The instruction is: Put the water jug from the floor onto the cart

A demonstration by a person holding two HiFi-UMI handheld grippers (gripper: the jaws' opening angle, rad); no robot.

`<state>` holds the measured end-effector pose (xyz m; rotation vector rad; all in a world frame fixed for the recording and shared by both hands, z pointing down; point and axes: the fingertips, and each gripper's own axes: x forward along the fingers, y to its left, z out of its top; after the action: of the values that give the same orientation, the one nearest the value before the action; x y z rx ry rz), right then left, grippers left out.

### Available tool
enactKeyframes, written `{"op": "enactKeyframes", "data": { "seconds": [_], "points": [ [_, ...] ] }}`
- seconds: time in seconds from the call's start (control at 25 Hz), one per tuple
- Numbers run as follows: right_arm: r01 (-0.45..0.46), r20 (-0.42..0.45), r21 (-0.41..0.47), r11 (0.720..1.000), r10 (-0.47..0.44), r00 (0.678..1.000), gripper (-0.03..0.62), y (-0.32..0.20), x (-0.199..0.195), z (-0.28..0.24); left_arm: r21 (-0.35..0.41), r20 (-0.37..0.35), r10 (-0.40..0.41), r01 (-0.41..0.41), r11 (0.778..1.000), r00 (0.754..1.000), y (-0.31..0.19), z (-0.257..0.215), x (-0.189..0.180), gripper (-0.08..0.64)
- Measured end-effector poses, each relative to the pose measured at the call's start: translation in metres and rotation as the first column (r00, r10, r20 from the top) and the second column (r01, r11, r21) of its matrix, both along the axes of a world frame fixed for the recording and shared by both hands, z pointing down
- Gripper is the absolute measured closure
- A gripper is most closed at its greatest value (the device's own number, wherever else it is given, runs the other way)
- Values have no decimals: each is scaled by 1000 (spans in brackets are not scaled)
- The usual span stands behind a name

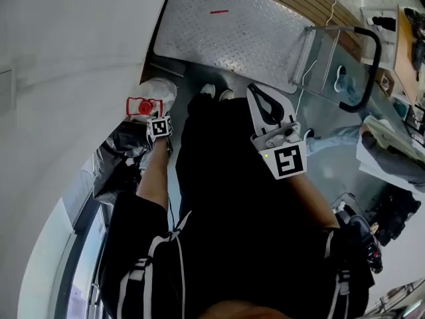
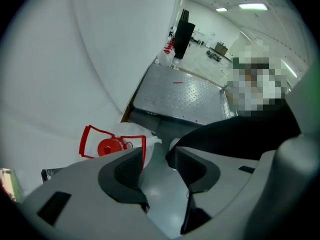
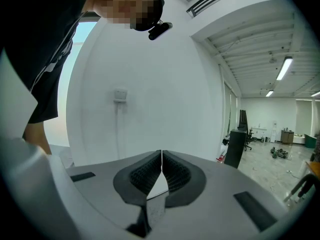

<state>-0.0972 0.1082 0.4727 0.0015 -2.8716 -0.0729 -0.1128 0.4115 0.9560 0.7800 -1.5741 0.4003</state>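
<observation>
The head view alone shows both tools together. The left gripper (image 1: 158, 119) points down at the foot of the white wall (image 1: 66, 45). The right gripper (image 1: 265, 108) is held in front of the person's dark clothing, well apart from the jug. This view also takes in the whole cart (image 1: 226, 25). It has a bare diamond-plate deck with a short red mark on it, and a black push handle (image 1: 373, 58) at its far end.

The left gripper view gives what the head view cannot, which is the state of the jaws. They stand wide apart with only grey floor (image 2: 159, 134) between them. The water jug (image 2: 107, 145) sits to the left of the left jaw, partly behind it and touching neither pad. The near edge of the cart deck rises just beyond.

The right gripper view points away from the work, at the wall, a small wall plate (image 3: 119, 95) and the ceiling lights (image 3: 283, 69) of a long room. Its jaws are pressed together at the tips with nothing between them.

The jug stands on the floor against the wall, just beside the cart's near corner and close to the person's white shoes (image 1: 216, 92). Its body is pale and translucent, with a round red cap on top. A thin red frame handle lies around the cap, and both face up towards the left gripper.
</observation>
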Motion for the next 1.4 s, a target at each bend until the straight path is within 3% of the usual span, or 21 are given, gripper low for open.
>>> {"op": "enactKeyframes", "data": {
  "seconds": [0.24, 0.44, 0.84, 0.92, 0.96, 1.0, 1.08, 1.28, 1.4],
  "points": [
    [-2, -67, 1, 1000, 2, 998, 574, -1, -1, 34, -32, -36, -17, 16, 999, 999, 11, 49, -10, 359],
    [5, -125, 5, 1000, -5, 992, 574, -6, 3, 51, -63, -81, 37, -42, 997, 996, 6, 77, -6, 359],
    [-14, -211, -20, 1000, 9, 977, 574, -17, 21, 83, -84, -121, 27, -37, 996, 992, 5, 116, -8, 359],
    [-21, -224, -29, 999, 14, 974, 574, -19, 27, 86, -118, -68, 22, -30, 993, 997, 12, 119, -13, 389],
    [-22, -230, -33, 999, 14, 973, 574, -19, 30, 88, -144, -22, 42, -44, 989, 999, 15, 120, -19, 482],
    [-23, -234, -35, 999, 15, 972, 574, -20, 32, 90, -165, 12, 70, -67, 984, 997, 17, 120, -23, 516],
    [-35, -236, -42, 998, 24, 971, 574, -23, 37, 91, -184, 29, 109, -102, 978, 994, 15, 118, -25, 518],
    [-76, -181, -40, 996, 68, 981, 574, -32, 42, 74, -196, 36, 100, -91, 976, 994, 25, 102, -42, 518],
    [-95, -136, -37, 995, 90, 987, 574, -37, 42, 62, -201, 65, 44, -30, 979, 997, 46, 85, -52, 512]
  ]
}}
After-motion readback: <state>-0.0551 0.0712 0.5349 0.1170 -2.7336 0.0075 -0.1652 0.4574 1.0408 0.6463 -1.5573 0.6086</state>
